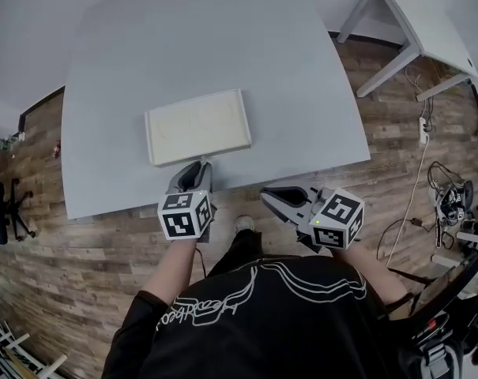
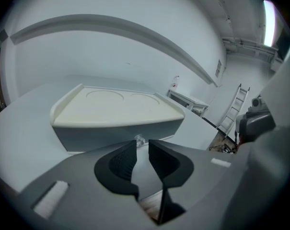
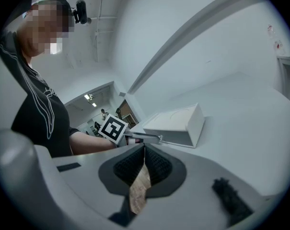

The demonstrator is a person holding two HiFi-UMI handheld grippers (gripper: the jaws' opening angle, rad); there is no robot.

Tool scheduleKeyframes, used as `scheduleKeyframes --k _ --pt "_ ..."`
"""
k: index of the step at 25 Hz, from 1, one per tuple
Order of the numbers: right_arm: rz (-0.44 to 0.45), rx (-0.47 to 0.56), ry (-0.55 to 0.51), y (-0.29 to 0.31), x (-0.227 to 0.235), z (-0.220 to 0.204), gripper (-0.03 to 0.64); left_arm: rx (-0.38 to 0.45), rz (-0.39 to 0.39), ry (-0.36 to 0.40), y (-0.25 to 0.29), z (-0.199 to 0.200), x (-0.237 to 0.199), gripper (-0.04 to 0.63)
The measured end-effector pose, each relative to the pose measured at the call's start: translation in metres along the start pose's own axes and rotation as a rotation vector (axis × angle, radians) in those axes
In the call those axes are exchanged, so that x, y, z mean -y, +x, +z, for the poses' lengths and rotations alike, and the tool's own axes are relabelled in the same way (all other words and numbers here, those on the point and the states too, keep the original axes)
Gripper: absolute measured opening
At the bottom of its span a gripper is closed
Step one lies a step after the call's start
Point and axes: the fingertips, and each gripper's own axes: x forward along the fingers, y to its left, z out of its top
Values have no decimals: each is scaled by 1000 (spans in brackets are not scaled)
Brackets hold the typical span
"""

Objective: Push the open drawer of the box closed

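Nearest me, the right gripper [image 1: 267, 197] hangs just off the table edge over the wood floor [image 1: 104, 243]. Its jaws are closed together with nothing in them, pointing toward 10 o'clock. At its 9 o'clock, the left gripper [image 2: 142, 145] points to 12, jaws a narrow gap apart and empty. Its tips sit right at the box's front face. The small clear knob [image 2: 140, 140] shows just beyond the gap, and I cannot tell whether they touch it. The box [image 1: 197, 126] lies flat on the grey table [image 1: 223, 46] near the front edge, at 12 o'clock from the left gripper. Its drawer front [image 2: 111, 131] looks flush with the body. Farther out, at 2 o'clock, a second table [image 1: 428, 22] stands on the floor, with a power strip [image 1: 423, 130] beside it.
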Motion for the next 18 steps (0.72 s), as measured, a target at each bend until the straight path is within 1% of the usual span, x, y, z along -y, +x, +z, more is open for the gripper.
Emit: scheduleKeyframes --k 3,5,8,9,12,14,16,18 --pt "-3 18 -15 -7 -10 -2 9 -2 -41 -25 -17 -3 17 92" --pt "-2 30 -29 -13 -21 -4 9 14 -96 -31 -36 -4 37 89" --pt "5 50 -52 -31 -42 -10 9 63 -197 -28 -74 -6 79 29" --pt "6 57 -60 -40 -48 -12 9 85 -223 -18 -87 -6 94 8" --pt "3 85 -76 -68 -67 -19 9 137 -304 29 -120 -6 140 6" --pt "10 110 -67 -87 -82 -24 9 156 -351 66 -143 -11 169 6" --pt "22 136 -65 -106 -100 -26 9 182 -382 94 -167 -14 192 6" --pt "26 149 -91 -123 -117 -25 9 214 -396 118 -190 -16 211 6"
